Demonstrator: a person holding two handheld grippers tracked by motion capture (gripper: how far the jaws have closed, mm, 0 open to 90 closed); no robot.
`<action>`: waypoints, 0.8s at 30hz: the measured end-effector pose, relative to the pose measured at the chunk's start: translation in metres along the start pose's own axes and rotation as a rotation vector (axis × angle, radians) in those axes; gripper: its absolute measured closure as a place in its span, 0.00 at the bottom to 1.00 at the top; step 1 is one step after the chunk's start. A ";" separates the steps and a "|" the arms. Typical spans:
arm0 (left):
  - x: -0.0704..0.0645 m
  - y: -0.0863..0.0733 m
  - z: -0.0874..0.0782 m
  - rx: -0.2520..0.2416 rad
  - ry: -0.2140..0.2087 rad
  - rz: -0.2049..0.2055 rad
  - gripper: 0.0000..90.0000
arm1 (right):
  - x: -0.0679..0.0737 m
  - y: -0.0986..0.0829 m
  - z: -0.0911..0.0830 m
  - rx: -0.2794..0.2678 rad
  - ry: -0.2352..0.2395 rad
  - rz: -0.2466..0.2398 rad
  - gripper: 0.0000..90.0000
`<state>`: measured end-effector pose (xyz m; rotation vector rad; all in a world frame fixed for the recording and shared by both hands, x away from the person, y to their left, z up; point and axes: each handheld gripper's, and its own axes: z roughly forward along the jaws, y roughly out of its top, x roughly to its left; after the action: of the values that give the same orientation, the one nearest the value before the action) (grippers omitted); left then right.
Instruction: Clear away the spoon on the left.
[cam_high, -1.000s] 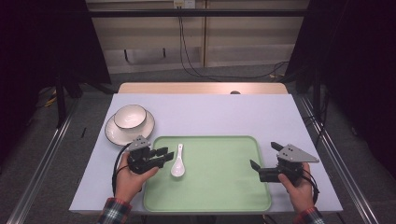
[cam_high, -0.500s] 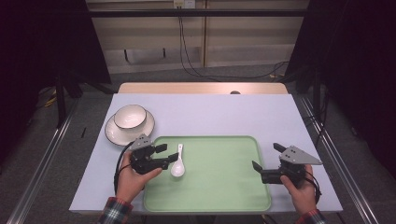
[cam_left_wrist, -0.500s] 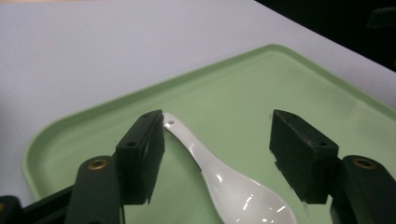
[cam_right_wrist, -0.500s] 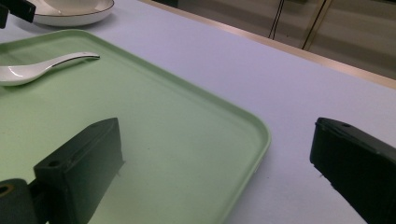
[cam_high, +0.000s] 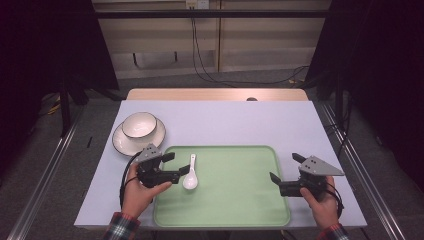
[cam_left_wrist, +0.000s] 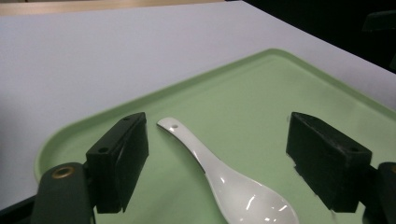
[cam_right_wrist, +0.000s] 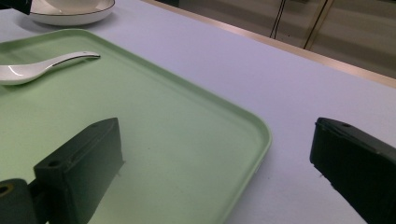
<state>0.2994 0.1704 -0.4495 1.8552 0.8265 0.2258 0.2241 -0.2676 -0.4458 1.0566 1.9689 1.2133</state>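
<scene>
— Starting with the left gripper (cam_high: 177, 165): how is it sitting?

— It is hovering over the left edge of the green tray (cam_high: 235, 200), held in the person's left hand (cam_high: 137, 192), with its jaws spread wide and gripping nothing. In the left gripper view the two black jaws are standing on either side of the white spoon (cam_left_wrist: 229, 179), apart from it; the handle end is lying near the left-hand jaw and the bowl end is pointing toward the camera.

— And the spoon itself?

— It is lying flat on the tray near its left side, bowl toward the person, handle pointing away, as the high view is showing it (cam_high: 190, 175).

— What is the right gripper (cam_high: 285, 170) doing?

— It is also standing wide open and holding nothing, in the person's right hand (cam_high: 320, 202). It is resting at the tray's right edge: in the right gripper view one jaw is sitting over the green surface and the other over the pale table (cam_right_wrist: 299, 84) beyond the rim.

— Anything farther out?

— A white bowl (cam_high: 139, 124) is sitting on a white plate (cam_high: 122, 145) on the table, just beyond the tray's far left corner. Plaid sleeve cuffs (cam_high: 120, 227) are showing at the bottom of the high view.
</scene>
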 end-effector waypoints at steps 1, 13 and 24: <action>0.000 0.000 -0.001 -0.006 -0.005 0.003 0.22 | 0.000 0.000 0.000 0.002 0.002 0.000 0.02; 0.005 0.000 -0.008 -0.016 -0.025 -0.029 0.12 | 0.000 0.000 0.001 0.002 0.004 -0.003 0.02; 0.010 -0.002 -0.015 -0.025 -0.070 -0.059 0.04 | 0.000 0.000 0.001 0.004 0.006 -0.002 0.02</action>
<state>0.2978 0.1883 -0.4469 1.8023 0.8255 0.1329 0.2250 -0.2674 -0.4461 1.0536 1.9774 1.2136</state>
